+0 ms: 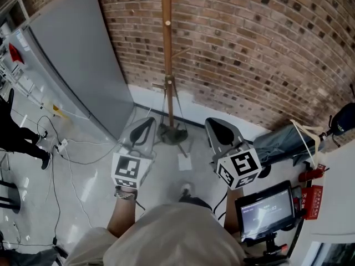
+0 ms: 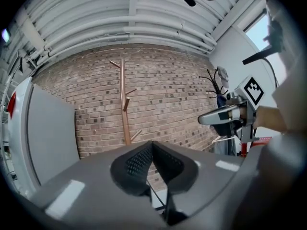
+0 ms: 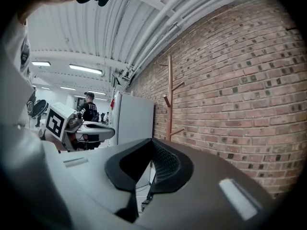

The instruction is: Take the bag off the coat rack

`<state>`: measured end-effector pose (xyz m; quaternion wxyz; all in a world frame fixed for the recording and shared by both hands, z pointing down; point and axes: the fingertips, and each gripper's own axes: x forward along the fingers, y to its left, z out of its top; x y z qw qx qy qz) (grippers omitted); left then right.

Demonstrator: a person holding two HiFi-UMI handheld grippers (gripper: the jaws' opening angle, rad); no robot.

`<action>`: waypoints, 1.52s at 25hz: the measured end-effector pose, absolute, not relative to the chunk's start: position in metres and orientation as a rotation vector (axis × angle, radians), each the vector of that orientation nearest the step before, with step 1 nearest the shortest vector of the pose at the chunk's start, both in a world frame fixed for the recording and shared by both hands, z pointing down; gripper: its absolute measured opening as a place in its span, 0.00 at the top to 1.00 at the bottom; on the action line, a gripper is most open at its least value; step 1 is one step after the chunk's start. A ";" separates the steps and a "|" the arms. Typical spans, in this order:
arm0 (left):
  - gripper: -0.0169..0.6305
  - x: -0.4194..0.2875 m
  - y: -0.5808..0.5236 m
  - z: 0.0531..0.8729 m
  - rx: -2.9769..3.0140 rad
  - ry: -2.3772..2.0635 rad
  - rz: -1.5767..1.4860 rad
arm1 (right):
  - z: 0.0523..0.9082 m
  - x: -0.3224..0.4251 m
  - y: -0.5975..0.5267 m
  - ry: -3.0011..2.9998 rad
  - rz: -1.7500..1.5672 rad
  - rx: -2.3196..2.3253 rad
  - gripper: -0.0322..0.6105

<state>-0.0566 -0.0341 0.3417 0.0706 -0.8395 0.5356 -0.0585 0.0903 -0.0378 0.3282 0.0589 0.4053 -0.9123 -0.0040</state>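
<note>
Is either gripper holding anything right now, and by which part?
Nothing is held: left gripper and right gripper both have jaws shut and empty, facing the coat rack.

light: bright, even, ceiling strip lamps (image 3: 85, 69) | glare: floor sheen | edges: strong fisheye, dark vignette

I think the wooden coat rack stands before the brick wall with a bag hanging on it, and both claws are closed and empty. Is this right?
Not quite. No bag hangs on the coat rack: the left gripper view shows it bare. The rest holds: it stands before the brick wall, and the left claw and right claw are closed and empty.
</note>
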 end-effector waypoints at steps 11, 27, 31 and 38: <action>0.97 -0.045 -0.090 0.349 -2.449 1.727 -0.228 | 0.330 0.098 -0.104 -2.856 0.022 1.077 0.95; 0.97 -0.044 -0.132 0.360 -2.406 1.811 -0.292 | 0.334 0.101 -0.162 -2.906 0.080 1.012 0.95; 0.97 -0.050 -0.141 0.370 -2.400 1.832 -0.333 | 0.344 0.097 -0.171 -2.891 0.074 1.031 0.95; 0.97 -0.073 -0.171 0.400 -2.401 1.845 -0.387 | 0.356 0.076 -0.192 -2.887 0.059 1.075 0.94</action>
